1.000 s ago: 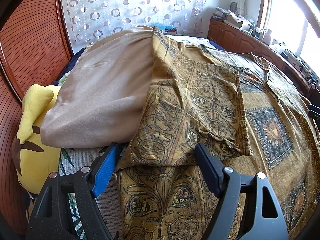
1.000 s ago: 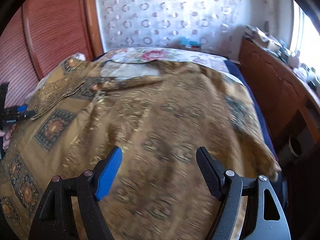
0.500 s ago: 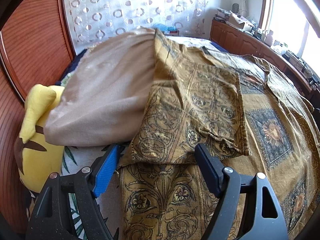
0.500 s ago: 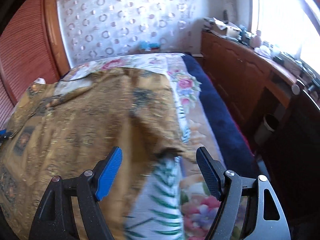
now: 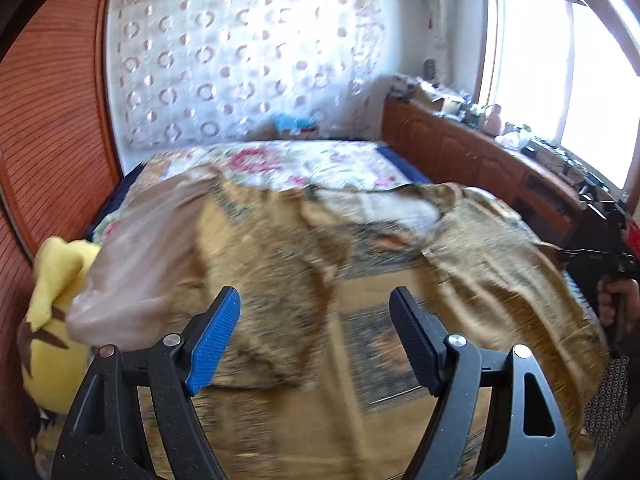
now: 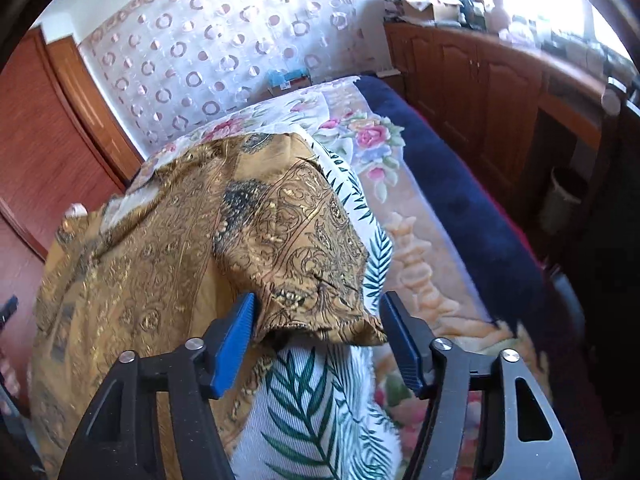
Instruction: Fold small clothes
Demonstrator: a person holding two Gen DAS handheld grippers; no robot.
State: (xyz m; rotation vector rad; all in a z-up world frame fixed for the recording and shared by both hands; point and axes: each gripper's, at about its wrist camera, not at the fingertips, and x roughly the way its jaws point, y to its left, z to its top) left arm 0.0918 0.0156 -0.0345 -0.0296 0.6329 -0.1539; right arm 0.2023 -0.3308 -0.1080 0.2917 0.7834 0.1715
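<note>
A gold-brown patterned garment [image 5: 360, 280] lies spread on the bed, blurred in the left wrist view. Its left side is folded over, with the pale lining [image 5: 144, 248] showing. My left gripper [image 5: 316, 328] is open above the garment's near part and holds nothing. In the right wrist view the garment [image 6: 168, 248] covers the left of the bed. Its right sleeve end [image 6: 316, 300] lies on a leaf-print sheet [image 6: 316, 400]. My right gripper [image 6: 318, 324] is open, its jaws on either side of the sleeve hem. The right gripper also shows at the far right of the left wrist view [image 5: 608, 240].
A yellow plush toy [image 5: 52, 320] lies at the bed's left edge by the wooden wardrobe [image 5: 52, 140]. A floral bedspread [image 6: 368, 140] and dark blue blanket [image 6: 460, 200] cover the bed's right side. A wooden cabinet [image 6: 500, 92] runs along the right wall. A bin [image 6: 560, 200] stands on the floor.
My left gripper has risen and tilted up, so more of the room shows. My right gripper has come down to the right sleeve end, which now sits between its open jaws.
</note>
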